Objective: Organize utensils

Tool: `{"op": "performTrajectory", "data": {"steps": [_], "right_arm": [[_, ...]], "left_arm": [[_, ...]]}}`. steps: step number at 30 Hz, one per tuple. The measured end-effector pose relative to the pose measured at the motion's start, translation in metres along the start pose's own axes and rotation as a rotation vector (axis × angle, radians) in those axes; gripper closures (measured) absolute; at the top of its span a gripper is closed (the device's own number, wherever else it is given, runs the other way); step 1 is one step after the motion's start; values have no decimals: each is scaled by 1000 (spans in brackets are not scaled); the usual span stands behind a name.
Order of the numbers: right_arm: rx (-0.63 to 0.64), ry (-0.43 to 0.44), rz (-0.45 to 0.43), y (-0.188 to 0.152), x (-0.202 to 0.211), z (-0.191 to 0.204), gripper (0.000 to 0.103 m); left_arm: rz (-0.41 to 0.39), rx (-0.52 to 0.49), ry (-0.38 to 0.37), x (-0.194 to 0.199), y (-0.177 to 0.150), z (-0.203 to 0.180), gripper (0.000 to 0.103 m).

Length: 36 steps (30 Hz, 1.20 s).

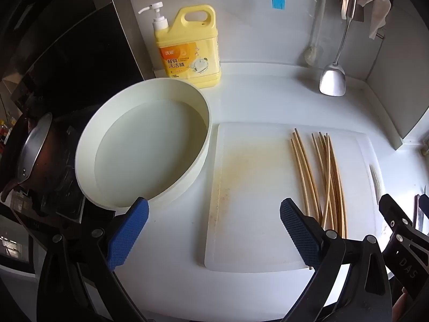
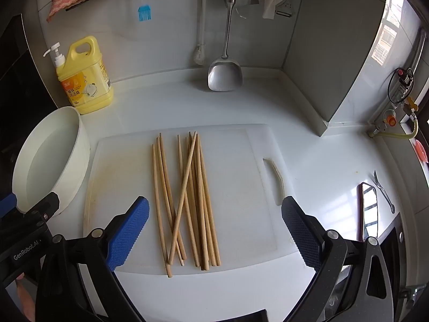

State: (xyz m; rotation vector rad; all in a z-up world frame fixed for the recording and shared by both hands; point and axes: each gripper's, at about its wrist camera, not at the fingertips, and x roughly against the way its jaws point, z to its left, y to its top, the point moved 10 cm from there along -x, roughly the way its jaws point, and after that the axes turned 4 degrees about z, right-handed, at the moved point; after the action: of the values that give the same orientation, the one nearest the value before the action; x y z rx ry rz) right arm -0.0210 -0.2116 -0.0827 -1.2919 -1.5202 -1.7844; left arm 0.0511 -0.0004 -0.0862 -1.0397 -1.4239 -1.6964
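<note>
From the left wrist, the left gripper (image 1: 214, 230) hangs with jaws apart and empty over the board (image 1: 254, 214); closing there would catch nothing, as the chopsticks (image 1: 321, 182) lie toward the board's right. From the right wrist, the right gripper (image 2: 214, 230) — jaws wide, empty — hovers above the chopsticks (image 2: 187, 201): thin, pale wood, loosely crossed, so a pinch could scatter them.

- The yellow detergent bottle (image 1: 191, 51) carries a label with Chinese characters — "餐具洗洁精".
- The right gripper (image 1: 407, 263), seen from the left wrist, bears "DAS".
- The left gripper (image 2: 24, 230) — seen from the right wrist — reads "GenRobot.AI".
</note>
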Motion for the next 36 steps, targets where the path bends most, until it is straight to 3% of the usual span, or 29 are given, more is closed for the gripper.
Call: {"op": "performTrajectory", "data": {"steps": [36], "right_arm": [[0,1,4,1,0,1,8]], "left_arm": [[2,-4,6,-3,-1,3,6]]}}
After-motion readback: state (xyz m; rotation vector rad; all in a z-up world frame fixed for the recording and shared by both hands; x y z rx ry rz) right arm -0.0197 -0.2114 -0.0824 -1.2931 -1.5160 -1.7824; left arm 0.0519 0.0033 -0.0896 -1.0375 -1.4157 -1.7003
